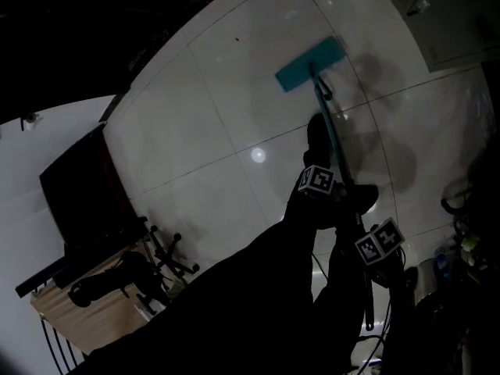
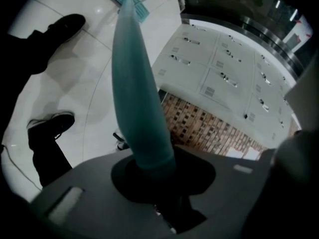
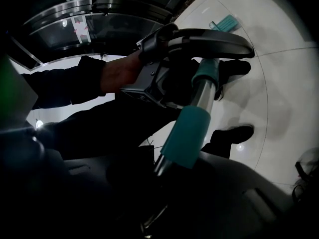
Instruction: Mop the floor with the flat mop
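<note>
Over at the left wall a dark flat panel sits above a pale wooden stand, with a black castor base just beside them. From there the glossy white tiled floor opens wide and bare towards the middle of the room. The flat mop lies out on it, its teal rectangular head flat on the tiles. Its slim teal handle slopes back to the person, whose dark shoes stand on either side of it. Beyond the mop a bank of white lockers closes off the far edge, and dim clutter crowds the right side. The left gripper is clamped round the teal handle, which fills the gap between its jaws. The right gripper grips lower, closed on the metal pole just below a teal sleeve, looking up at the left gripper and the hand that holds it
</note>
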